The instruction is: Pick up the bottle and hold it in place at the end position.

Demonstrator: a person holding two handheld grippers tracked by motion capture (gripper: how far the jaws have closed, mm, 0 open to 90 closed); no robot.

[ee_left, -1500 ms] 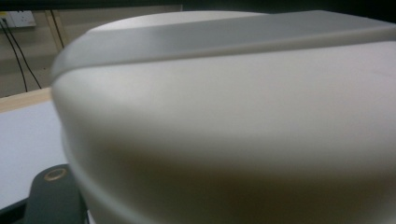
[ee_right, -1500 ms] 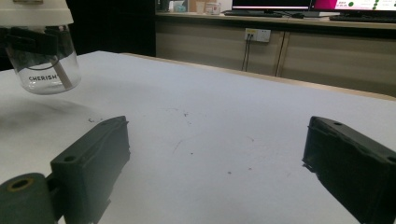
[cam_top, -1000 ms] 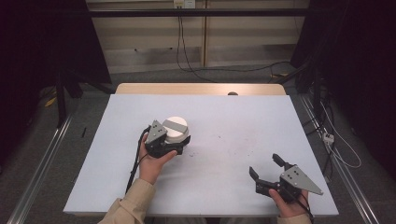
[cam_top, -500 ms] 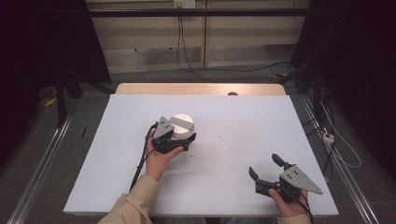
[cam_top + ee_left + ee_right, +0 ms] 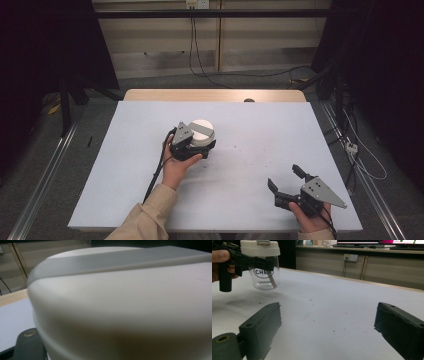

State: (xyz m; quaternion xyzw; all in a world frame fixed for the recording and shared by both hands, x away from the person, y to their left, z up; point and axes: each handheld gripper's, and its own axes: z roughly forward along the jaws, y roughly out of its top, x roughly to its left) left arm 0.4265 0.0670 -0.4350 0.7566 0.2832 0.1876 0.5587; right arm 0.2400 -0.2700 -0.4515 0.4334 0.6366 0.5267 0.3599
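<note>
A clear jar (image 5: pixel 202 132) with a white lid and a grey strip across the top is held left of the table's middle. My left gripper (image 5: pixel 201 145) is shut on it just under the lid. In the right gripper view the jar (image 5: pixel 263 275) hangs a little above the white surface, with dark lettering on its glass and the left gripper's (image 5: pixel 249 262) black jaws clamped around it. The lid (image 5: pixel 125 302) sits right in front of the left gripper view's camera. My right gripper (image 5: pixel 284 176) rests near the front right corner, open, with nothing between its jaws (image 5: pixel 327 322).
A white mat (image 5: pixel 260 125) covers the table, with faint dark specks near its middle. A wooden strip (image 5: pixel 215 95) runs along the far edge with a small dark object (image 5: pixel 248 100) on it. Cables (image 5: pixel 360 160) lie on the floor to the right.
My left hand has carried the jar a little to the right across the table. The right gripper has stayed in place, still open.
</note>
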